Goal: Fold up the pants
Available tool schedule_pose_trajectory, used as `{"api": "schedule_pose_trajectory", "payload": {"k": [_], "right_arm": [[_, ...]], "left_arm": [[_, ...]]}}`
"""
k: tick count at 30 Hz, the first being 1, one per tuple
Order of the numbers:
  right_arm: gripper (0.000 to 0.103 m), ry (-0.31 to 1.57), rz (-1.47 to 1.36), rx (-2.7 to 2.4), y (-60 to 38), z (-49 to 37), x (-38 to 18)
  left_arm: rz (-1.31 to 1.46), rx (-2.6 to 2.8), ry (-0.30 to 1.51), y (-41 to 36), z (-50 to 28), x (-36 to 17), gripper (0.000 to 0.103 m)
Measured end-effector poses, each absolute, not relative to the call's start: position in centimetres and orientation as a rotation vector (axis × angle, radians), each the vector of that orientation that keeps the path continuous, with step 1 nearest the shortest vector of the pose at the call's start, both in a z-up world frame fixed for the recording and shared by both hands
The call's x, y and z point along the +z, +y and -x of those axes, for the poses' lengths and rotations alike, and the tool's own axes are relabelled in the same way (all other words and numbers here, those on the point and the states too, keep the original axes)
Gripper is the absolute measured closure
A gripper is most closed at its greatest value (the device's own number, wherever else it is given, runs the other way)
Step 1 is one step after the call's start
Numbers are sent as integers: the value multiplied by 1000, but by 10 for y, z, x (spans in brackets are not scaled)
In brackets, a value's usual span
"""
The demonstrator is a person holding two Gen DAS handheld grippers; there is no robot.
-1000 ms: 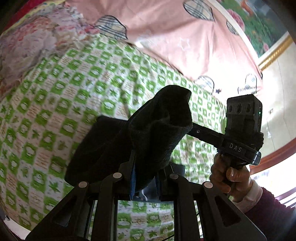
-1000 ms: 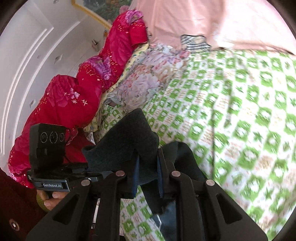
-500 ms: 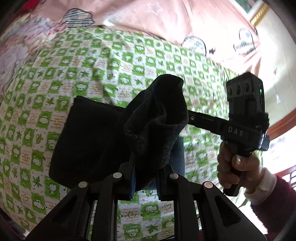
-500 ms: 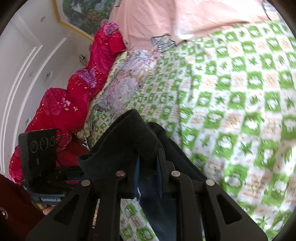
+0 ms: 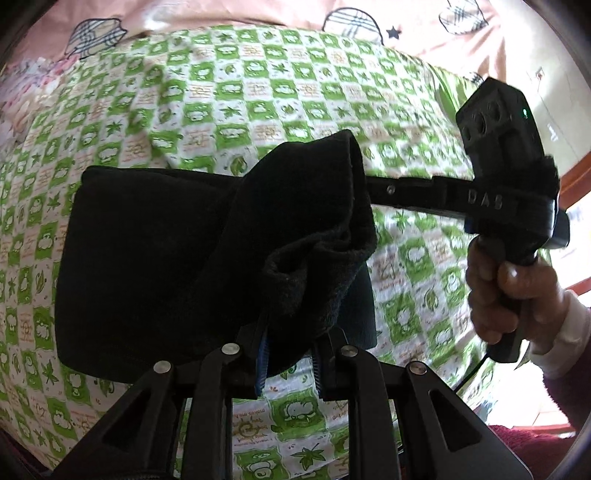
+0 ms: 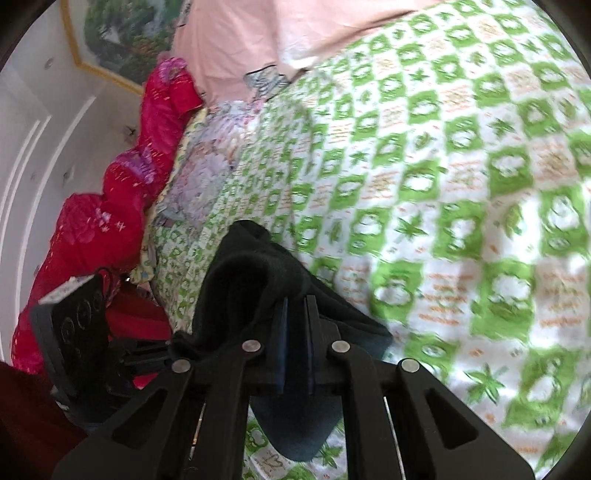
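The black pants point(image 5: 155, 258) lie partly folded on the green-and-white checked bedspread point(image 5: 258, 92). My left gripper point(image 5: 288, 350) is shut on a raised bunch of the pants' near edge. In the left wrist view the right gripper point(image 5: 509, 206) is held in a hand at the right, its fingers hidden behind the raised fabric. In the right wrist view my right gripper point(image 6: 295, 332) is shut on the pants point(image 6: 251, 280), which drape over its fingers. The left gripper point(image 6: 77, 325) shows at the lower left there.
A pink sheet point(image 5: 369, 22) lies across the far side of the bed. A red quilted cover point(image 6: 122, 192) and a floral pillow point(image 6: 207, 173) are piled at the bed's left side by a white wall. A framed picture point(image 6: 122, 37) hangs above.
Both grippers have carried the held pants edge forward and lower over the flat part of the pants. The views now tilt more down at the bedspread. Both grips stay shut.
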State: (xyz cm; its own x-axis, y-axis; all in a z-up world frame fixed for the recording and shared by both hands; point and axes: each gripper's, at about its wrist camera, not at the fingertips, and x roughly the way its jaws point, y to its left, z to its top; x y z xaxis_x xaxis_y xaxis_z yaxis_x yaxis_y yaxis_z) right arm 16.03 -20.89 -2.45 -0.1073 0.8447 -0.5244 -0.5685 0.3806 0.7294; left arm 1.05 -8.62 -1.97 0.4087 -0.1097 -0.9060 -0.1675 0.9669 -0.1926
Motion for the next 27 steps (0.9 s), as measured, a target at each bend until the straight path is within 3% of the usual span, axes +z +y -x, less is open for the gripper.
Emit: {"api": "schedule_pose_trajectory", "payload": {"k": [3, 5, 7, 13, 27], "right_arm": [[91, 1184, -347, 1157, -222, -161, -24], [80, 1195, -367, 1104, -229, -160, -23], [58, 1193, -378, 1056, -236, -156, -21], [35, 1167, -447, 978, -249, -144, -12], [23, 1141, -420, 843, -238, -114, 3]], "left_arm": [[256, 9, 1162, -92, -12, -20, 76], [262, -23, 1168, -95, -11, -19, 68], [289, -78, 1176, -97, -10, -17, 63], [287, -158, 1161, -98, 1, -5, 57], [377, -121, 1116, -42, 16, 16, 42]]}}
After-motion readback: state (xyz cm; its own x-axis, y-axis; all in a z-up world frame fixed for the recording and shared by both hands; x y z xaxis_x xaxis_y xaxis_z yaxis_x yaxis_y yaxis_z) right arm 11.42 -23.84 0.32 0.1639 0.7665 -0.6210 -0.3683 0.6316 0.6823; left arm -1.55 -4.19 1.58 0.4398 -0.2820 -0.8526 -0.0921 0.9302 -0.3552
